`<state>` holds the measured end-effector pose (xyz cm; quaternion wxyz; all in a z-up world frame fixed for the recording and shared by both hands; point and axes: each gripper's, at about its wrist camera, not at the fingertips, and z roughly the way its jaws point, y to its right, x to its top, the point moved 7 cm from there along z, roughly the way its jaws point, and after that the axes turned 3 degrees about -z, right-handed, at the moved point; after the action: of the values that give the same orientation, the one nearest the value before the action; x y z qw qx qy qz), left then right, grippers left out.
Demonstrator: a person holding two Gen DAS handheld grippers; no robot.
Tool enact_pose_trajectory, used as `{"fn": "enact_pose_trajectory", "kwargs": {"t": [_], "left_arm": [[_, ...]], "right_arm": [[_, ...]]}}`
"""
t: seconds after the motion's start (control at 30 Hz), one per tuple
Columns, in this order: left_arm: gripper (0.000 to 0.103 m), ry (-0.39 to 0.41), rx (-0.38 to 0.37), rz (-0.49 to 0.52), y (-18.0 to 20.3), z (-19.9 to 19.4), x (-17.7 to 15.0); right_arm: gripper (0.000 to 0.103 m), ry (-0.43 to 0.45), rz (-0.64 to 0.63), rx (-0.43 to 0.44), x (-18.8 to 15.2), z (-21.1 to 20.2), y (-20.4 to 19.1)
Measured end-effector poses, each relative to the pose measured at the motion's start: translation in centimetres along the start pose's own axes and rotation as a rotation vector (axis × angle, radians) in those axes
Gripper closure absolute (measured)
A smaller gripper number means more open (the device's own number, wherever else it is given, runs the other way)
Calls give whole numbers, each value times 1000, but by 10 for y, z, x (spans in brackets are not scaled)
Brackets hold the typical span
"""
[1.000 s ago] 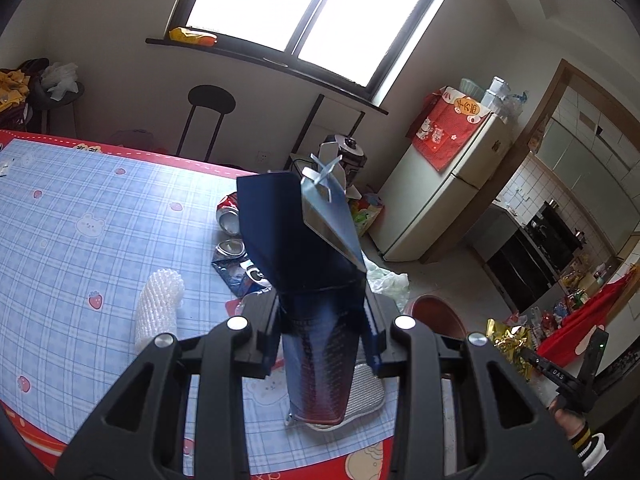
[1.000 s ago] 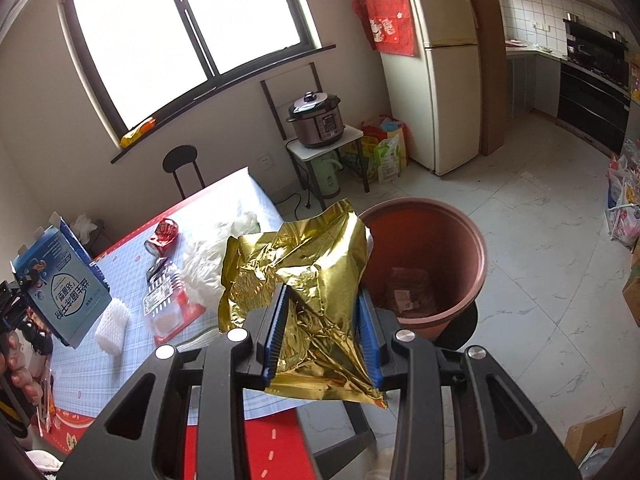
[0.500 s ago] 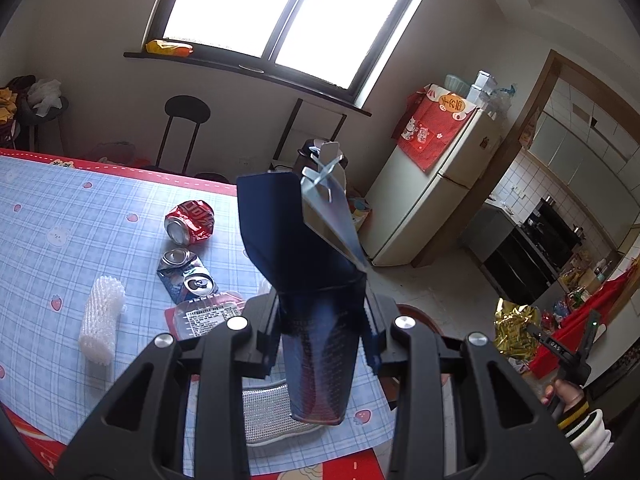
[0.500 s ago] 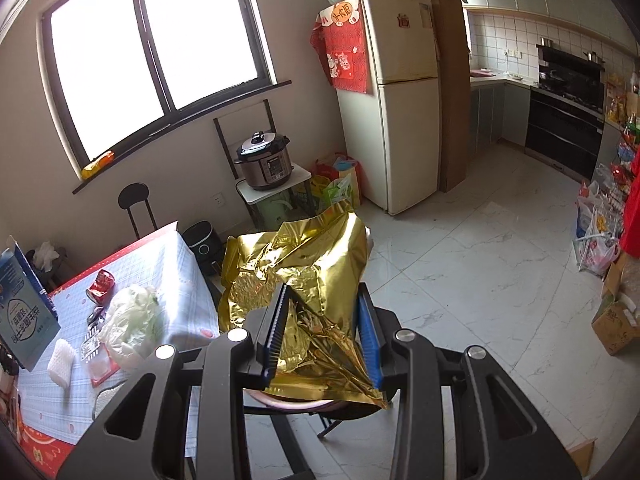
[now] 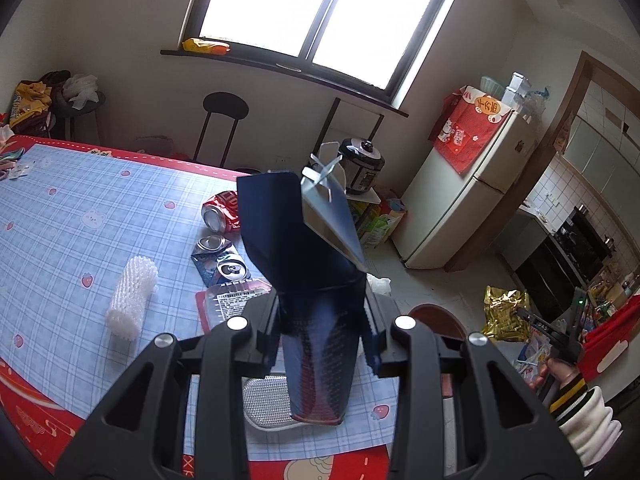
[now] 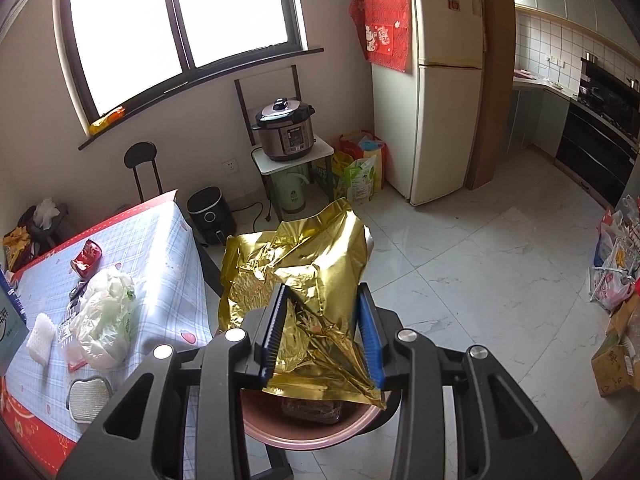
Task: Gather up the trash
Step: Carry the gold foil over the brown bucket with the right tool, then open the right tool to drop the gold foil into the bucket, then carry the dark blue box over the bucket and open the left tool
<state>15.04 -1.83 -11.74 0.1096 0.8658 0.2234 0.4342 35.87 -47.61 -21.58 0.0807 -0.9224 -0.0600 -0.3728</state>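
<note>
Gold foil bag [image 6: 304,280] sits loosely between right gripper [image 6: 320,340] jaws, just opening above bin [image 6: 304,428] at six o'clock for release; left gripper [image 5: 320,336] jaws clamp blue carton [image 5: 304,264].

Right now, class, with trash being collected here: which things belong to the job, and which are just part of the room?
Job:
gold foil bag, over the bin
blue carton, gripped
brown bin
crushed cans
foam netting
plastic bag

Room:
fridge
pressure cooker
stool
</note>
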Motion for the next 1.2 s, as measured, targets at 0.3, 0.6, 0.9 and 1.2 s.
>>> {"fn": "enact_pose_trajectory", "kwargs": {"t": [0.3,0.6,0.9,1.2], "left_arm": [[67,-15,22,9,-4,-1,0],[67,-59,-79,96,45,25,-1],[67,-136,-237,211,139,78,-19],[67,-226,-363,300,249,147,-56]], "right_arm": [[18,13,28,14,4,7,-13],[5,44,131,-41,-13,-36,9],[5,37,229,-119,-61,-83,58],[5,12,297,-219,-106,-117,116]]}}
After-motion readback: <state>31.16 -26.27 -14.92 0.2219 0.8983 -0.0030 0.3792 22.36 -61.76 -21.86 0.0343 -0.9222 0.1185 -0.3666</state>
